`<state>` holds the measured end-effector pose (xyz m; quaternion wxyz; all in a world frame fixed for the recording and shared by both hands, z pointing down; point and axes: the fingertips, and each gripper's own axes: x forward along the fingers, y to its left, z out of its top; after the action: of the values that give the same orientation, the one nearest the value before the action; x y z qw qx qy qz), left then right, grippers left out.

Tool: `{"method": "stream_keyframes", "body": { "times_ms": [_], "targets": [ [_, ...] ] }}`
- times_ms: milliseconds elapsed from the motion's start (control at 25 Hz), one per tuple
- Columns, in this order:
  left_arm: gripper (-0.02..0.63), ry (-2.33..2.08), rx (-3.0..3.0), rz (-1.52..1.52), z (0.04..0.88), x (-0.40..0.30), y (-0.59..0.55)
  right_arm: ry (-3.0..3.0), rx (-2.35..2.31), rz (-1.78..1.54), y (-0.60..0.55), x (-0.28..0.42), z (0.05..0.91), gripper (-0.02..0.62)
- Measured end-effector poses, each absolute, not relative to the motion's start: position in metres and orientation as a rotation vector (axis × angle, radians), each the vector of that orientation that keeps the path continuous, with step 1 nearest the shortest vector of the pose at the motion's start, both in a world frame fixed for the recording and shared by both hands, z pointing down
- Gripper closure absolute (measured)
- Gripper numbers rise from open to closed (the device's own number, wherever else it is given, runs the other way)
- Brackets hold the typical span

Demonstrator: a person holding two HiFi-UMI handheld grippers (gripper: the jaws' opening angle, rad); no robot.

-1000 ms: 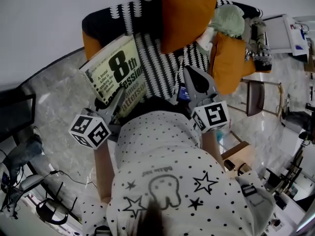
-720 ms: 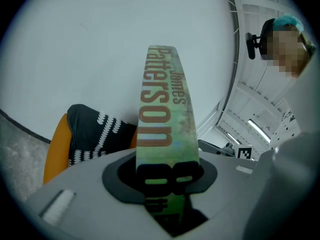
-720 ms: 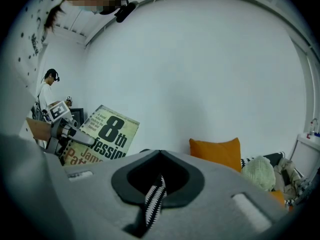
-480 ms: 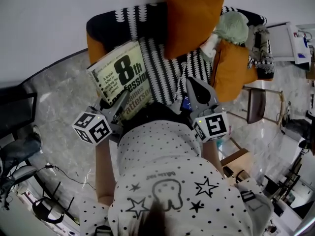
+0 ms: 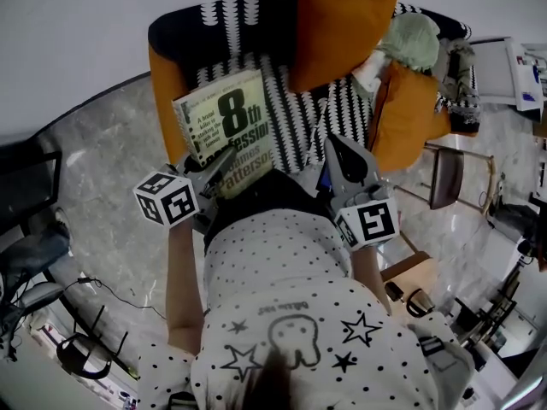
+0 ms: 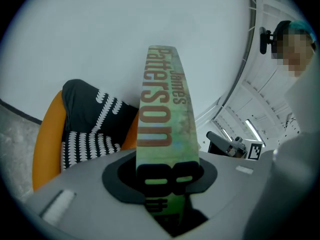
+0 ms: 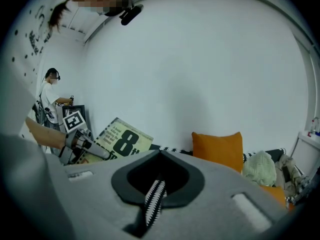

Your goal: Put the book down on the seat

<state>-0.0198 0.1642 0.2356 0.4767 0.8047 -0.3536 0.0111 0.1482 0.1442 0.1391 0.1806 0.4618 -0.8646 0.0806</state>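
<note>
The left gripper (image 5: 224, 161) covers the book's (image 5: 226, 114) near corner and the start of its title in the head view. In the left gripper view only its spine shows, the foot lost in the jaw slot. The dotted shirt (image 5: 282, 254) hides the seat's (image 5: 295, 126) front edge. What the distant person (image 7: 50, 101) holds is too small to tell

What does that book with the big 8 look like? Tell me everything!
The book looks like a paperback with a pale yellow-green cover, a big black 8th and brown letters saying James Patterson. The left gripper pinches its lower edge. It tilts over the striped seat; whether they touch is unclear.
</note>
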Motion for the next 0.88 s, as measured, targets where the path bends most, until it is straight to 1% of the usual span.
{"method": "stream_keyframes", "body": {
  "times_ms": [360, 560, 760, 880],
  "targets": [
    [0.442, -0.841, 1.886, 0.047, 0.280, -0.018, 0.159, -2.407, 1.306, 0.272, 0.148, 0.148, 0.148, 0.598],
    [0.442, -0.818, 1.839, 0.065, 0.306, -0.005, 0.152, -2.384, 1.303, 0.300, 0.145, 0.158, 0.151, 0.597],
    [0.442, -0.807, 1.808, 0.092, 0.330, -0.015, 0.151, -2.359, 1.304, 0.314, 0.149, 0.145, 0.156, 0.597],
    [0.442, -0.787, 1.800, 0.092, 0.340, -0.008, 0.146, -2.354, 1.293, 0.321, 0.147, 0.145, 0.159, 0.597]
  ]
}}
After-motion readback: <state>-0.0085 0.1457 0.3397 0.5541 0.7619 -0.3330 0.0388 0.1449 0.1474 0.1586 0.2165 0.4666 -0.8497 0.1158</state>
